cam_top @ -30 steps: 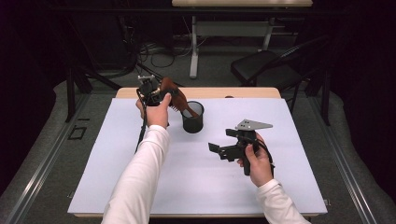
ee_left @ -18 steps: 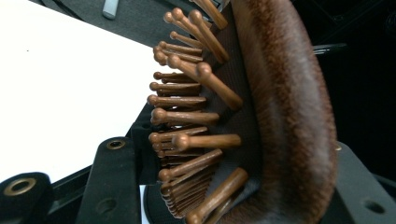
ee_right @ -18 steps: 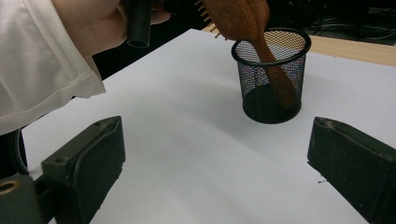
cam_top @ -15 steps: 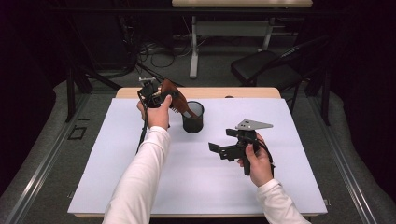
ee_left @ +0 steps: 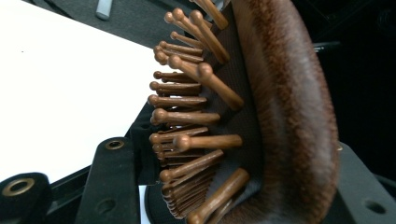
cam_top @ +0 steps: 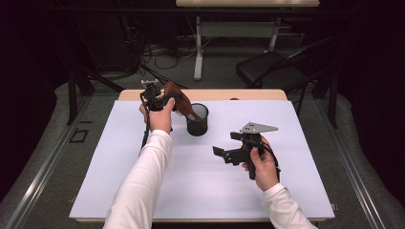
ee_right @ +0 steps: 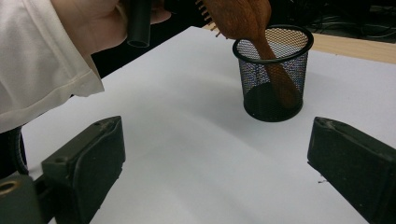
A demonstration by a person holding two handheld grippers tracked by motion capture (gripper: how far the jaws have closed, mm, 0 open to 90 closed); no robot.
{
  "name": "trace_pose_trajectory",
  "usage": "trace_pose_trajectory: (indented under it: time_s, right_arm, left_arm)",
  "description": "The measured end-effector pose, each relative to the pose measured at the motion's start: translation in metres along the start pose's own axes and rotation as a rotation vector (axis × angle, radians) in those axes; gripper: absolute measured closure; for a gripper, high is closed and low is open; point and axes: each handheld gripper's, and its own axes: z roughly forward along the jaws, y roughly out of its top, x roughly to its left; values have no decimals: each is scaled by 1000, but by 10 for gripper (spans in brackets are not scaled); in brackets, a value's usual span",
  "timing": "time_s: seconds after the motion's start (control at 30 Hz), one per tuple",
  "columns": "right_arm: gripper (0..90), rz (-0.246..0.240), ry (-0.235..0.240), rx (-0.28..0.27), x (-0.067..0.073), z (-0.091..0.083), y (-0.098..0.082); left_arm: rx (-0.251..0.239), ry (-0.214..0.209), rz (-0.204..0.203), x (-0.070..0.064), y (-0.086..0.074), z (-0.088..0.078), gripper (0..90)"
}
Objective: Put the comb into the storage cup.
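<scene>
A brown wooden hairbrush [cam_top: 177,100] leans tilted, its handle down inside a black mesh cup [cam_top: 197,121] at the back middle of the white sheet. My left gripper [cam_top: 168,95] is shut on the brush's head, up and left of the cup. In the left gripper view the bristled head [ee_left: 280,116] fills the space between the jaws. My right gripper [cam_top: 228,147] hovers open over the sheet, right of and nearer than the cup, with nothing between its jaws. In the right gripper view it [ee_right: 219,163] faces the cup [ee_right: 273,70] and the brush [ee_right: 243,18].
The white sheet [cam_top: 200,191] covers a wooden table [cam_top: 253,94] whose bare edge shows at the back. Beyond the table stand a black chair [cam_top: 272,69] and a desk leg [cam_top: 198,47], with cables on the floor. The person's left sleeve [ee_right: 37,70] is near the right gripper.
</scene>
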Motion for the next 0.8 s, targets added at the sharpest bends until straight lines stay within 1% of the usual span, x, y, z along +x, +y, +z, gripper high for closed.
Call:
trace_pose_trajectory:
  time_s: [0.17,0.23,0.3,0.43,0.53,0.57,0.8]
  right_arm:
    - [39,-1,1,1,0,1,0]
    - [39,0,2,3,0,1,-1]
    - [39,2,1,5,0,1,-1]
    - [39,-2,1,5,0,2,-1]
    - [40,-1,1,5,0,2,-1]
    - [40,-1,0,5,0,2,-1]
    - [41,-3,0,8,0,2,-2]
  left_arm:
    - [18,-22,54,0,1,2,479]
    - [16,-27,61,1,1,2,478]
    - [18,-33,60,2,1,2,477]
    - [23,-45,75,4,3,3,475]
    - [27,-56,77,6,4,3,473]
    - [32,-53,83,7,4,3,472]
    - [28,-59,52,14,4,4,466]
